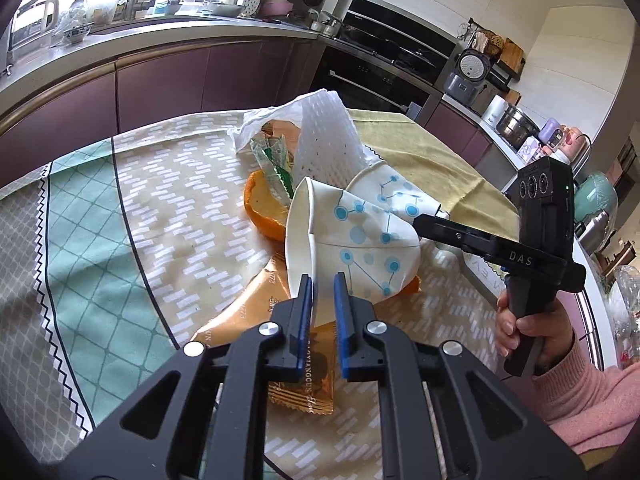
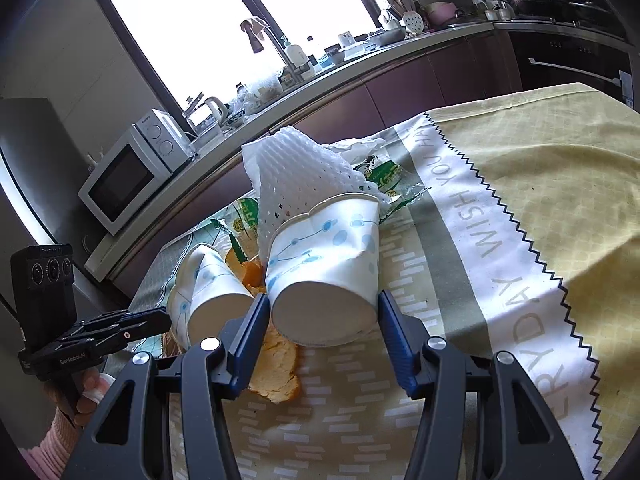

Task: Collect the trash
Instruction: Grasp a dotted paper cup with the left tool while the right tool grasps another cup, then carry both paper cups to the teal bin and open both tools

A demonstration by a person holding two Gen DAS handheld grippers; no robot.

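Note:
Two crushed white paper cups with blue dots lie on the table. My left gripper (image 1: 323, 280) is shut on the rim of the near cup (image 1: 352, 240); that cup also shows in the right wrist view (image 2: 208, 288). My right gripper (image 2: 323, 304) is shut on the base of the other cup (image 2: 328, 264), which shows in the left wrist view (image 1: 394, 192) with the right gripper's finger (image 1: 448, 232) against it. Behind the cups are a white foam net (image 1: 326, 140), orange peel (image 1: 262, 208), a green wrapper (image 1: 276, 160) and an orange snack wrapper (image 1: 256, 300).
A patterned tablecloth (image 1: 120, 220) covers the table; its yellow part (image 2: 540, 184) lies to the right. A purple-fronted kitchen counter (image 1: 160, 76) with an oven (image 1: 372, 76) runs behind. A microwave (image 2: 128, 176) stands on the counter.

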